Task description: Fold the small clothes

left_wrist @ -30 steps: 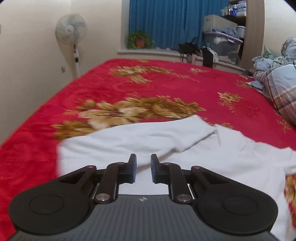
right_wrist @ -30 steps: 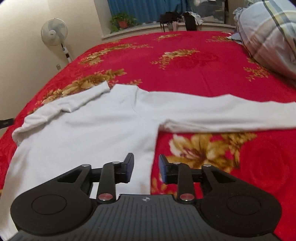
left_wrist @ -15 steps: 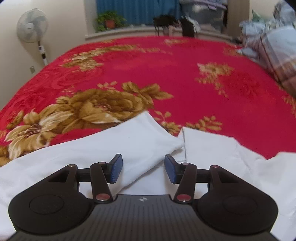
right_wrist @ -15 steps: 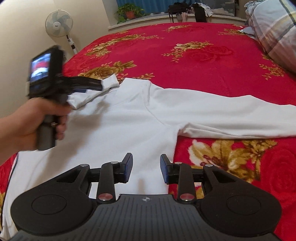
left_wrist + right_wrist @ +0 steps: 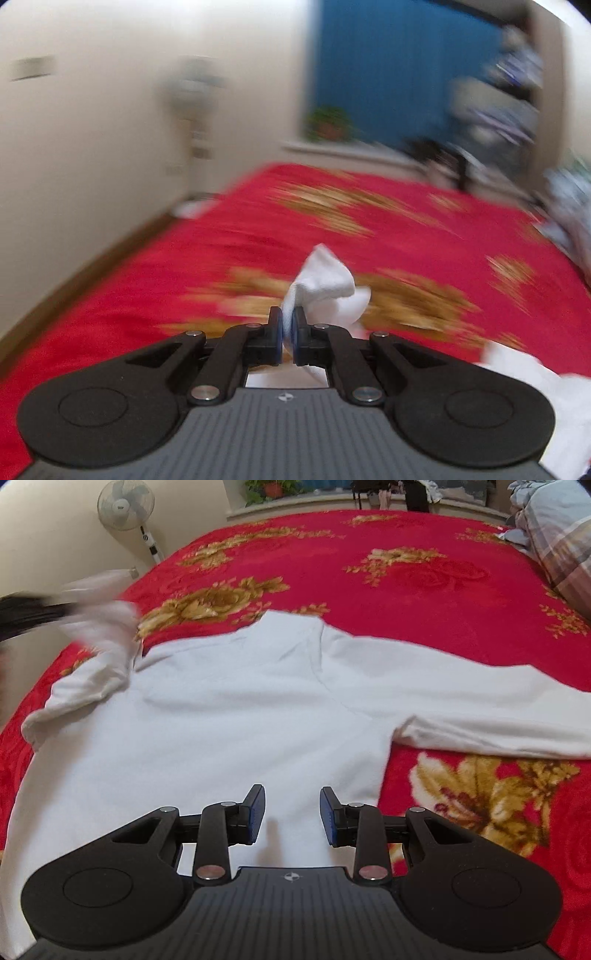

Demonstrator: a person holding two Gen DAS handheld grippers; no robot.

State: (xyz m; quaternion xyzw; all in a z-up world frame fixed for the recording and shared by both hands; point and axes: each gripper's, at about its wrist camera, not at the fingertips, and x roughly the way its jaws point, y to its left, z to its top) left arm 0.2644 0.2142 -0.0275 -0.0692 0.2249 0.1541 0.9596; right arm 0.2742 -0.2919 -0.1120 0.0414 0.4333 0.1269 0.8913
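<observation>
A white long-sleeved shirt [image 5: 240, 720] lies spread flat on the red flowered blanket [image 5: 388, 583]. My left gripper [image 5: 287, 322] is closing tight on the cuff of the shirt's left sleeve [image 5: 325, 284], its pads pressing the cloth, and the cuff is lifted off the bed. The right wrist view shows that gripper as a dark blur [image 5: 22, 609] at the left edge, with the raised sleeve [image 5: 107, 635] trailing from it. My right gripper [image 5: 291, 812] hovers open over the shirt's lower body with nothing between its fingers. The other sleeve [image 5: 480, 709] stretches flat to the right.
A standing fan [image 5: 125, 504] is by the wall beyond the bed's far left corner. Plaid bedding [image 5: 554, 535] is piled at the far right. A potted plant [image 5: 269, 487] and bags sit on the ledge under the blue curtain.
My left gripper opened, came down on the left sleeve's cuff, shut on it and swung up and left with it. My right gripper moved forward and lower over the shirt, still open.
</observation>
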